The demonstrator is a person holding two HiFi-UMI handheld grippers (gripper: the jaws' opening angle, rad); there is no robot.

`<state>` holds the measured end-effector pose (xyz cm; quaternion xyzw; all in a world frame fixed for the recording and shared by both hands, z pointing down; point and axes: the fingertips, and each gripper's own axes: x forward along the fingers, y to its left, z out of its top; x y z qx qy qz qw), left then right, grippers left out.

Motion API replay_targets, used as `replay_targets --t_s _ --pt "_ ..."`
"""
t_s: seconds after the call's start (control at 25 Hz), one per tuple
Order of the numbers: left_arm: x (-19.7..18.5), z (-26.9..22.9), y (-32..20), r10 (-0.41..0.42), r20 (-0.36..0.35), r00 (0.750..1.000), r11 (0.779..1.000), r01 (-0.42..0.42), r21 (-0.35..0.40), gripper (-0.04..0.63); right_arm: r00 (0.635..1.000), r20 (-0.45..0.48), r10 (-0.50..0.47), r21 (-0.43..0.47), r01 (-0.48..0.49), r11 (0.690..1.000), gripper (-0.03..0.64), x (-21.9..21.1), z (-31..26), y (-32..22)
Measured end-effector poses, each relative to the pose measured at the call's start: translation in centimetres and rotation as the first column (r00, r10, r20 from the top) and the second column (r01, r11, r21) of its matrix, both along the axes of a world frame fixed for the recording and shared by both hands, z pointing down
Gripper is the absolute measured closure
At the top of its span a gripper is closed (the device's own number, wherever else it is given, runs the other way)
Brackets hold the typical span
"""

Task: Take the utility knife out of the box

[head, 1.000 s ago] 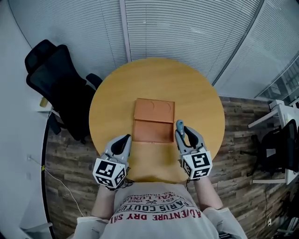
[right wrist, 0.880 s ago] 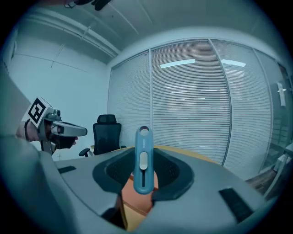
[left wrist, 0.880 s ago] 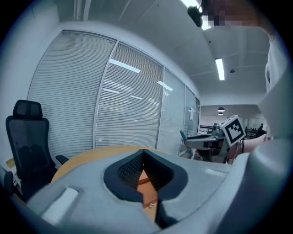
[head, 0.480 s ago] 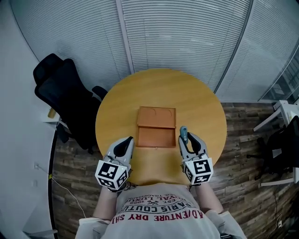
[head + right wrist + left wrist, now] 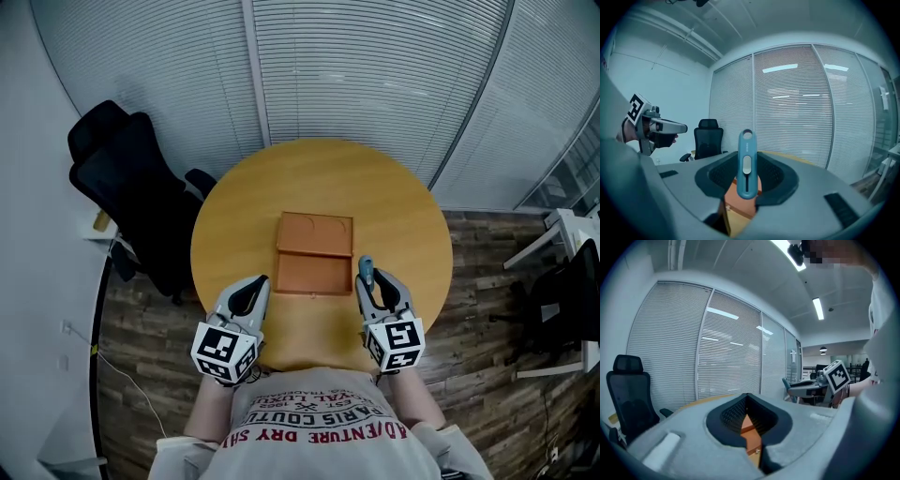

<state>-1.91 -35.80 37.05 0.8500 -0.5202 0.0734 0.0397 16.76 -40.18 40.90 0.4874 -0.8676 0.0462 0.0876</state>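
A flat brown box (image 5: 315,253) lies in the middle of the round wooden table (image 5: 403,216). It shows two halves, the far one with shallow grooves. My right gripper (image 5: 367,277) hovers just off the box's near right corner. It is shut on a blue utility knife (image 5: 365,270), which stands upright between the jaws (image 5: 746,164). My left gripper (image 5: 251,283) hangs off the box's near left corner, jaws together and nothing in them. Through its narrow gap I see a strip of the box (image 5: 751,436).
A black office chair (image 5: 131,202) stands left of the table. Slatted blinds (image 5: 375,66) close off the far side. Desks and another chair (image 5: 562,281) stand at the right on wood-pattern floor. The person's shirt (image 5: 319,427) is at the near table edge.
Both grippers have drifted slightly back from the box toward the person, the left one rising a little. The knife stays in the right jaws. The head view shifted.
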Motion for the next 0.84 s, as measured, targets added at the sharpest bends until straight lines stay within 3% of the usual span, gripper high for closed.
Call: replay_targets --t_s 0.84 --pt "-2.6 0.4 -0.7 -0.011 -0.028 1.000 1.000 0.011 -0.001 0.600 1.000 -0.004 0.006 -0.006 -0.006 1.000 0.483 -2.7 0.0 0.2"
